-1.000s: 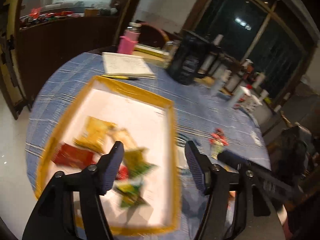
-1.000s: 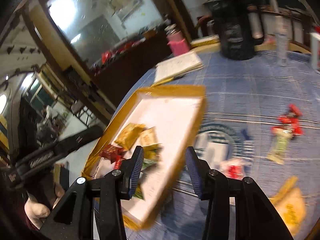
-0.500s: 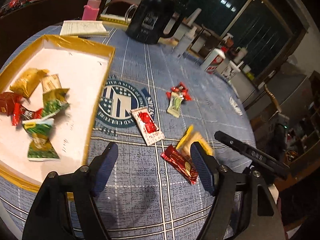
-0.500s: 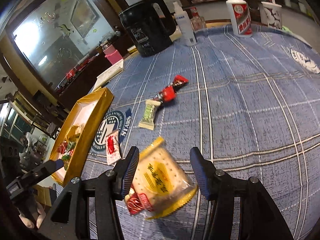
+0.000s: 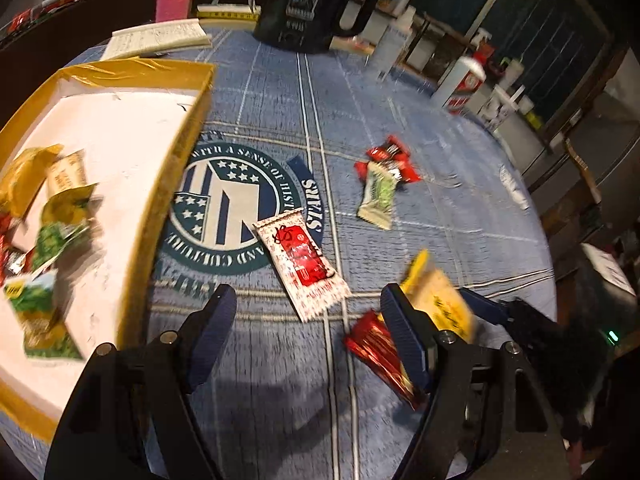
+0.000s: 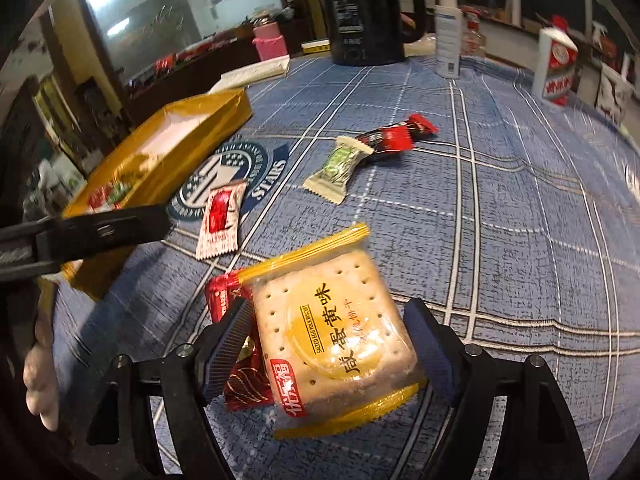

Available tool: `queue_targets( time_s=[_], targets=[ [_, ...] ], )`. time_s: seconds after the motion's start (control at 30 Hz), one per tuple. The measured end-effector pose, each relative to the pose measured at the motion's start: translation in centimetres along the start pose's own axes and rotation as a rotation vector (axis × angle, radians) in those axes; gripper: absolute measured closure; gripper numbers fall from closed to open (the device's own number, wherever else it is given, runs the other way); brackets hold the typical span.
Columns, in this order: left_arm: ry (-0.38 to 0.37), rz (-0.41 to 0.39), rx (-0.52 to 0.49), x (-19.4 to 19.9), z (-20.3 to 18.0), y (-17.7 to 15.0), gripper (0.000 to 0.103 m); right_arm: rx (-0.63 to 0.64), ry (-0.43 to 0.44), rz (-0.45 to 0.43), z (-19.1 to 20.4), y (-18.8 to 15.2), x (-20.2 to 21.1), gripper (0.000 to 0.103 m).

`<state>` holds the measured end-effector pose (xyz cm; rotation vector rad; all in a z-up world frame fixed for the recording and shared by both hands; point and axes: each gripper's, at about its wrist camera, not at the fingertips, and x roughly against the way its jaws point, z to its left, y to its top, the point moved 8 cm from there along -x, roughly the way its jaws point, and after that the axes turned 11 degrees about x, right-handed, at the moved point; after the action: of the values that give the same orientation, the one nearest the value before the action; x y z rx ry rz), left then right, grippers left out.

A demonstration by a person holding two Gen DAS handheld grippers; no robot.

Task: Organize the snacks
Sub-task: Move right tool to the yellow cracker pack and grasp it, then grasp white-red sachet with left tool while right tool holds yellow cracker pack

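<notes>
A yellow-rimmed tray (image 5: 168,184) (image 6: 192,152) holds several snack packets at the left. On the blue cloth lie a white-and-red sachet (image 5: 304,264) (image 6: 220,220), a green candy (image 5: 378,196) (image 6: 340,168), a red bar (image 5: 390,156) (image 6: 396,138), a red packet (image 5: 376,348) (image 6: 236,380) and a yellow cracker pack (image 5: 440,304) (image 6: 332,332). My right gripper (image 6: 328,348) is open with its fingers on either side of the cracker pack. My left gripper (image 5: 308,332) is open and empty above the cloth, near the sachet.
A black kettle (image 6: 368,12), a spray bottle (image 6: 448,32), a white-and-red bottle (image 6: 558,68), a pink cup (image 5: 174,2) and a notebook (image 5: 156,38) stand at the table's far side. The table edge curves off at the right.
Both grippers swung from the tray to the loose snacks. The right gripper came down around the cracker pack. The left gripper moved closer to the sachet.
</notes>
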<state>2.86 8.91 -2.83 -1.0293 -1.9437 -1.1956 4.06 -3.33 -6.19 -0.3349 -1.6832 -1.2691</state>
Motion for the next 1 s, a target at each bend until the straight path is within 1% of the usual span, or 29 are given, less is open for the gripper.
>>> queue_targets(
  time_s=[0.07, 0.17, 0.23, 0.37, 0.4, 0.43, 0.47, 0.5, 0.63, 0.83, 0.93, 1.0],
  targets=[
    [0.027, 0.013, -0.019, -1.3, -0.1, 0.3, 0.028, -0.007, -0.011, 0.014, 0.0, 0.0, -0.4, 0.023],
    [0.058, 0.018, -0.029, -2.7, -0.1, 0.9, 0.028, -0.024, -0.013, 0.012, -0.3, 0.1, -0.4, 0.026],
    [0.084, 0.001, -0.049, -2.9, -0.2, 1.4, 0.028, -0.025, -0.013, 0.014, -0.4, 0.0, -0.3, 0.029],
    [0.159, -0.027, -0.116, -3.8, -0.4, 1.8, 0.029, -0.026, -0.018, 0.008, -0.4, -0.1, -0.2, 0.030],
    [0.187, -0.042, -0.153, -3.9, -0.7, 1.6, 0.032, -0.031, -0.018, 0.006, -0.4, -0.1, -0.1, 0.030],
    [0.223, -0.058, -0.199, -4.0, -1.0, 1.3, 0.042, -0.034, -0.017, 0.005, -0.4, -0.1, -0.1, 0.030],
    [0.233, -0.072, -0.227, -3.9, -1.2, 1.1, 0.051, -0.037, -0.017, 0.003, -0.5, -0.1, -0.1, 0.030],
    [0.211, -0.077, -0.249, -3.7, -1.8, 0.9, 0.074, -0.041, -0.016, 0.001, -0.6, -0.1, -0.1, 0.030],
    [0.188, -0.087, -0.266, -3.0, -2.3, 0.6, 0.076, -0.070, -0.002, -0.008, -0.9, -0.3, 0.4, 0.031],
    [0.088, -0.108, -0.208, 0.2, -1.8, 0.6, 0.076, -0.110, 0.025, -0.058, -1.2, 0.1, 2.3, 0.031],
    [0.040, -0.133, -0.173, 2.1, -1.8, 0.9, 0.076, -0.107, 0.046, -0.089, -0.6, 0.9, 3.6, 0.031],
    [0.015, -0.158, -0.144, 4.0, -0.9, 1.3, 0.076, -0.100, 0.059, -0.103, 0.0, 1.5, 4.3, 0.031]
  ],
)
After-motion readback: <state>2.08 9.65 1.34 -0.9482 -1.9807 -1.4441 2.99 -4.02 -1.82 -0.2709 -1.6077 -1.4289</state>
